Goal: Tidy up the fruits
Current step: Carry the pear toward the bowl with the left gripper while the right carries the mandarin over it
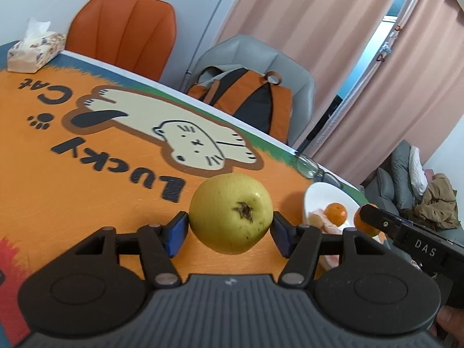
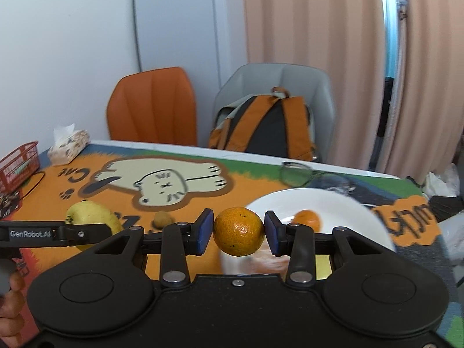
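Fruit fills both my grips: my left gripper point(image 1: 230, 226) is clamped on a yellow-green guava point(image 1: 231, 212), its blue pads point(image 1: 176, 233) pressed to either side and the dried calyx facing the camera, the fruit lifted clear above the orange Lucky Cat tablecloth point(image 1: 87, 150). My right gripper point(image 2: 239, 232) pinches a mandarin point(image 2: 239, 231) between its pads point(image 2: 203, 232), held just at the near edge of the white plate point(image 2: 333, 203). On that plate lies a second mandarin point(image 2: 308, 219) with some pale peeled segments point(image 1: 320, 221) beside it, blurred in the right wrist view. A small brown fruit point(image 2: 163, 219) sits on the cloth between the guava and the plate; I cannot tell what kind. A pair of glasses point(image 2: 301, 174) lies past the plate near the far table edge, a tissue box point(image 2: 69, 147) and a red basket point(image 2: 18, 163) stand at the far left, and an orange chair point(image 2: 152, 107) and a grey chair point(image 2: 319, 87) carrying a backpack point(image 2: 266, 127) are beyond the table
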A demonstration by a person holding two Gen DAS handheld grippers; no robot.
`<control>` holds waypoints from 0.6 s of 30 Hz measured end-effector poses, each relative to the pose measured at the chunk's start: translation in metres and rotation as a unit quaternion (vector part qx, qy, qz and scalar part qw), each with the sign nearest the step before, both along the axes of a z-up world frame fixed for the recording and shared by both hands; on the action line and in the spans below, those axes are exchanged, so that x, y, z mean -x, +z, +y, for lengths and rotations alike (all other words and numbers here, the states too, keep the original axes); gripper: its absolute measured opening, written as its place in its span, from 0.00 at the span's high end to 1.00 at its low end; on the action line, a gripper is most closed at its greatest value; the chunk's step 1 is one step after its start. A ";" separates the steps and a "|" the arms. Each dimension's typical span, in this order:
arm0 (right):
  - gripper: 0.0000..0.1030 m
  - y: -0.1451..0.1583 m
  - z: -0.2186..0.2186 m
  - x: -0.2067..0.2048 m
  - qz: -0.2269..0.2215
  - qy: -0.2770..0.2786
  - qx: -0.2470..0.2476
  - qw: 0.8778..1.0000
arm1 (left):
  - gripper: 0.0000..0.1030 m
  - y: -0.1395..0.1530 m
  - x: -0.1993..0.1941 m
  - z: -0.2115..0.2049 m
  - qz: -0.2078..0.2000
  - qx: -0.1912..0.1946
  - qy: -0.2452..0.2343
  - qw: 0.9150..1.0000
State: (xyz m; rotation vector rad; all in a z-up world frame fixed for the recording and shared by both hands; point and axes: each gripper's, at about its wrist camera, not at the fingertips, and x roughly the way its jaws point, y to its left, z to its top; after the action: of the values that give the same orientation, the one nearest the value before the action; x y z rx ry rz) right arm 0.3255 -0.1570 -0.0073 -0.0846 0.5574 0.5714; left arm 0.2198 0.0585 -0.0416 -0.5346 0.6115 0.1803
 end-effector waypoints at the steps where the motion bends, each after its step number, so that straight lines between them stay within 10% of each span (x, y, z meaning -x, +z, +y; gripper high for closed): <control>1: 0.62 0.001 -0.005 -0.002 -0.001 -0.004 0.000 1.000 | 0.42 0.001 -0.002 -0.003 -0.001 -0.001 -0.003 1.000; 18: 0.62 -0.008 -0.059 -0.020 0.004 -0.054 -0.003 0.999 | 0.42 0.006 -0.024 -0.035 -0.003 -0.007 -0.031 1.000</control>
State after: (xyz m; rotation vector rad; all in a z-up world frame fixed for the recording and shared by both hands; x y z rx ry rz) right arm 0.3457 -0.2161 -0.0154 -0.0463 0.5652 0.4685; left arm 0.2435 0.0238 -0.0360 -0.5029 0.6188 0.1248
